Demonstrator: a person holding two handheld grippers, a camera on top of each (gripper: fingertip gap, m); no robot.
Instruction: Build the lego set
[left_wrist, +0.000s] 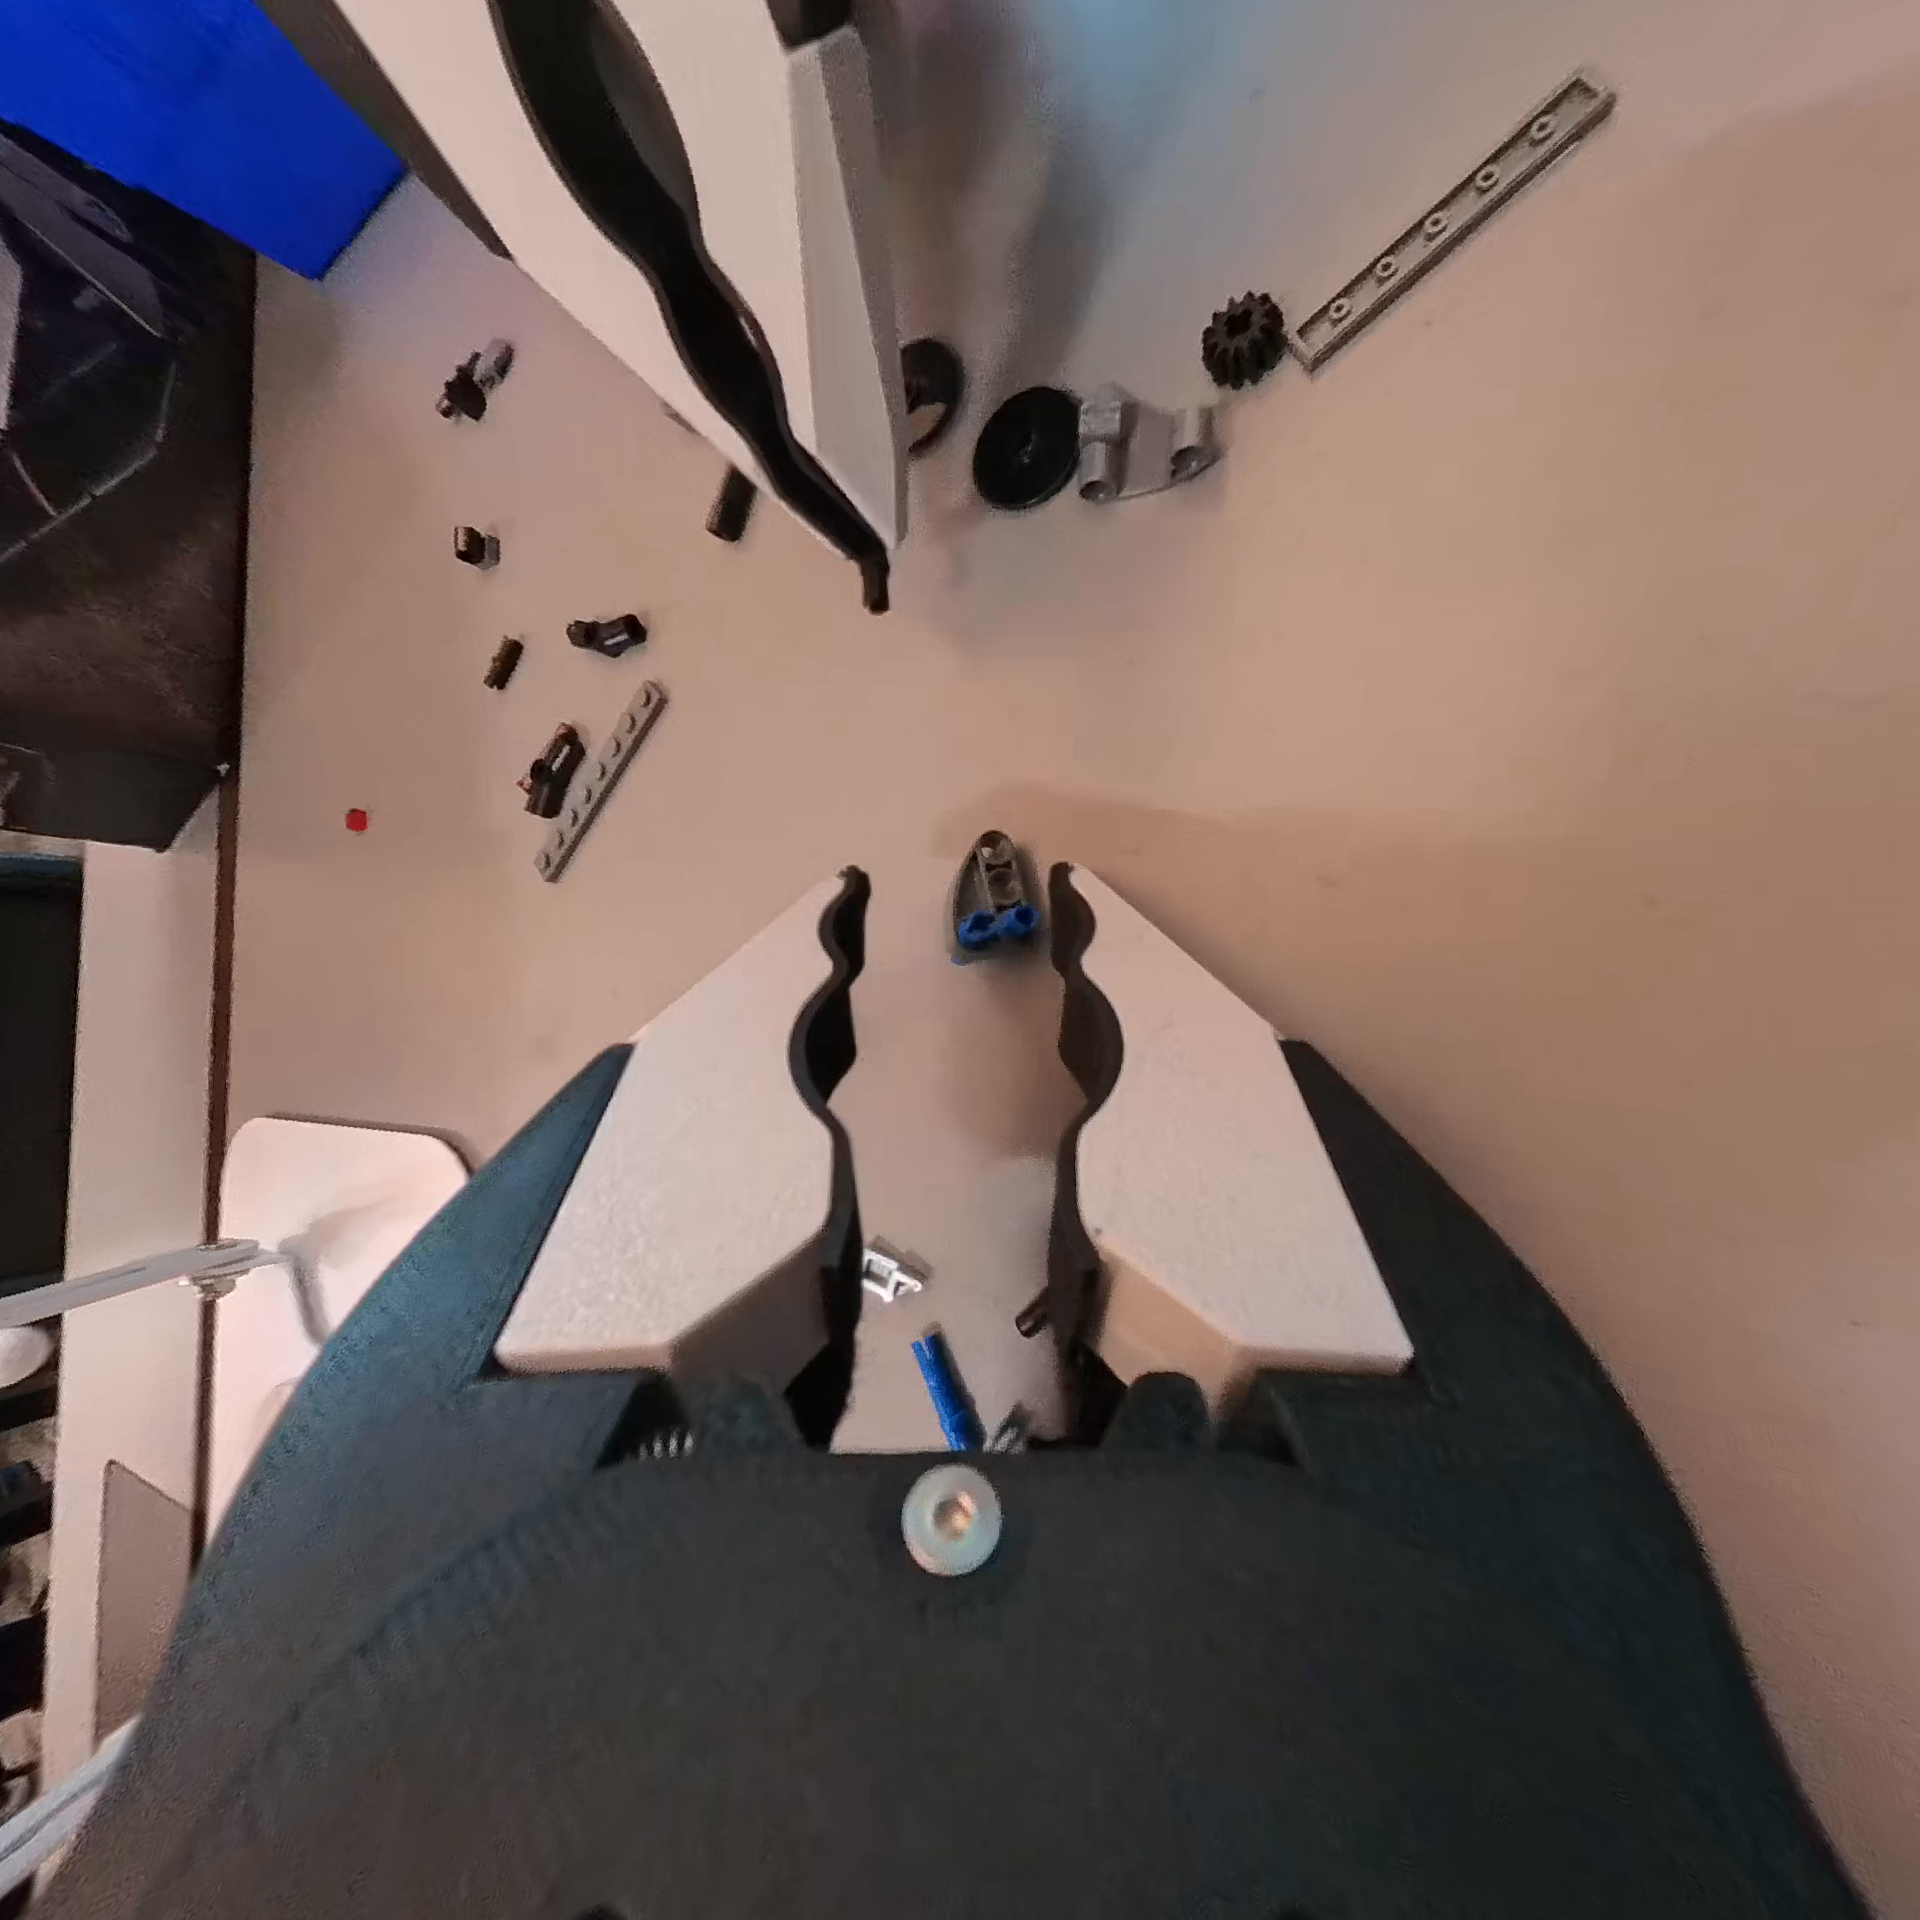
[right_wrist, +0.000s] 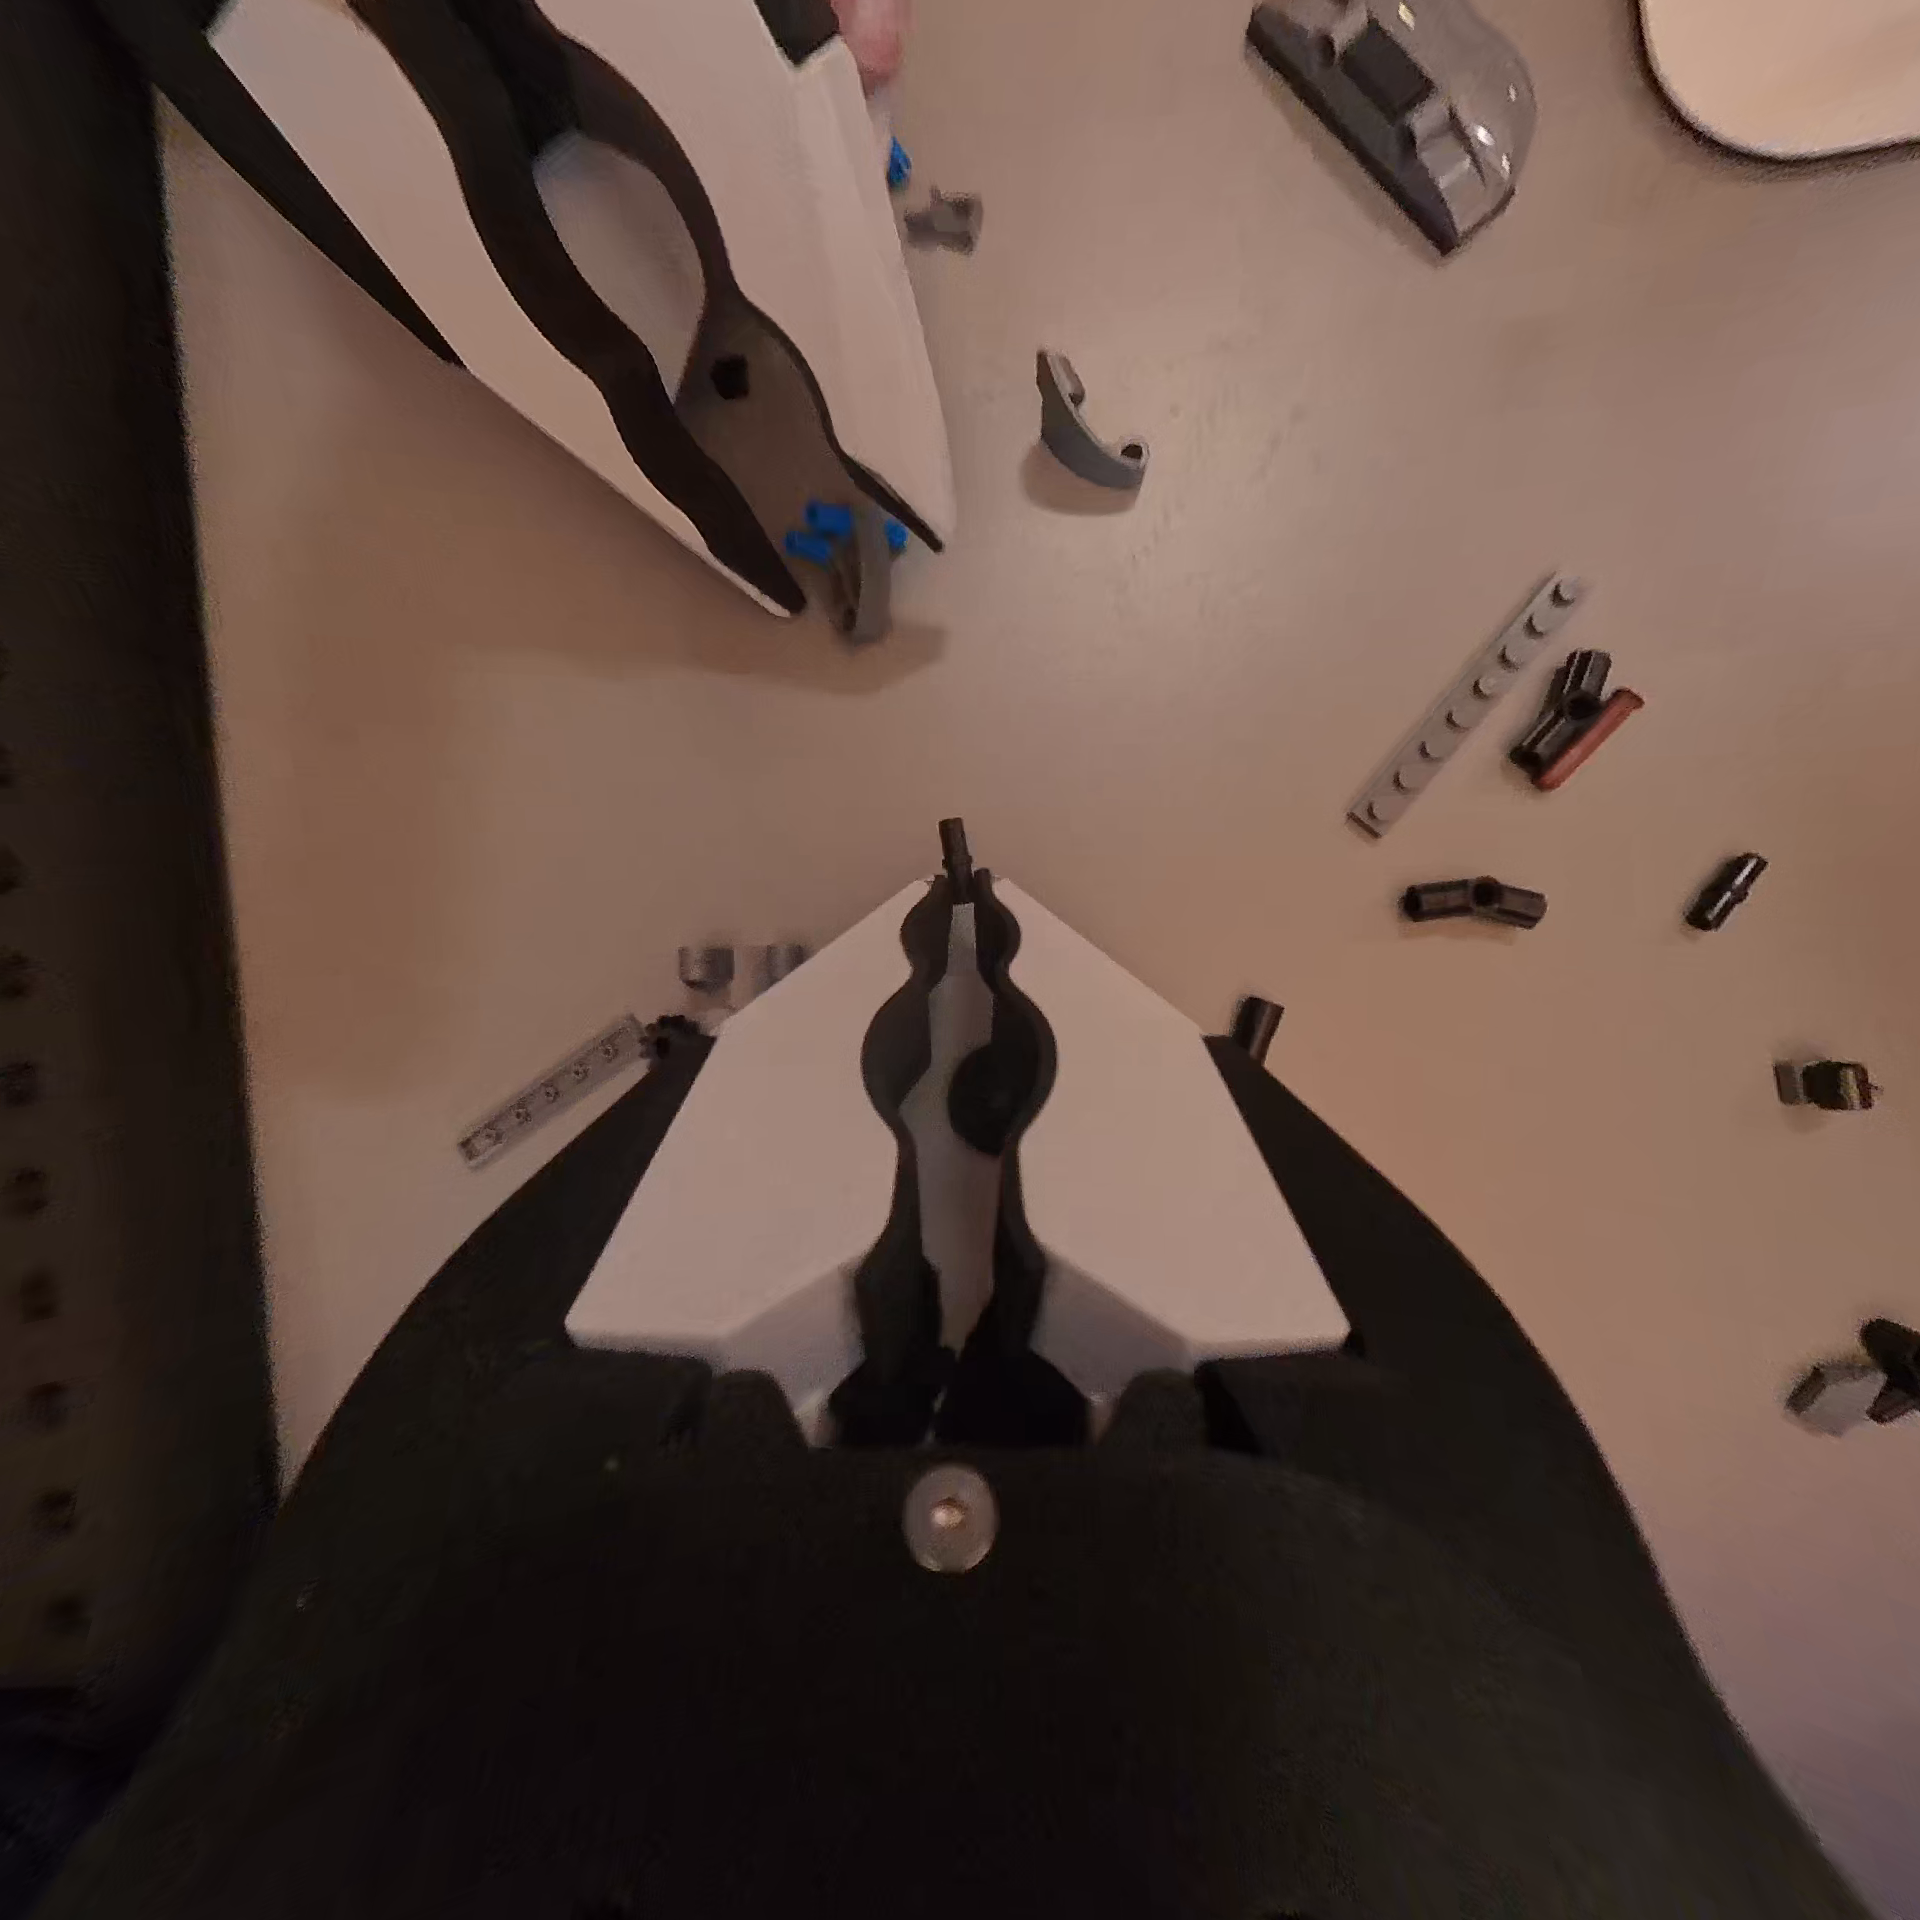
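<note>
In the left wrist view my left gripper (left_wrist: 956, 883) is open above the table. A small dark grey curved piece with blue pins (left_wrist: 992, 899) lies on the table between its fingertips, nearer the right one, untouched. The same piece (right_wrist: 857, 571) shows at that gripper's tips (right_wrist: 868, 577) in the right wrist view. My right gripper (right_wrist: 961, 883) is shut on a small black pin (right_wrist: 956, 847) that sticks out past the tips. In the left wrist view the right gripper (left_wrist: 878, 582) reaches in from the top, its pin hard to make out.
Loose pieces lie around: a long grey plate (left_wrist: 1455, 223), a black gear (left_wrist: 1242, 341), a black wheel (left_wrist: 1023, 447) with a grey connector (left_wrist: 1143, 442), another grey plate (right_wrist: 1465, 707), black connectors (right_wrist: 1470, 902), a grey curved piece (right_wrist: 1086, 436), a windscreen assembly (right_wrist: 1403, 114). A dark mat (right_wrist: 94, 831) borders the table. About 7 cm separates my left fingertips from my right.
</note>
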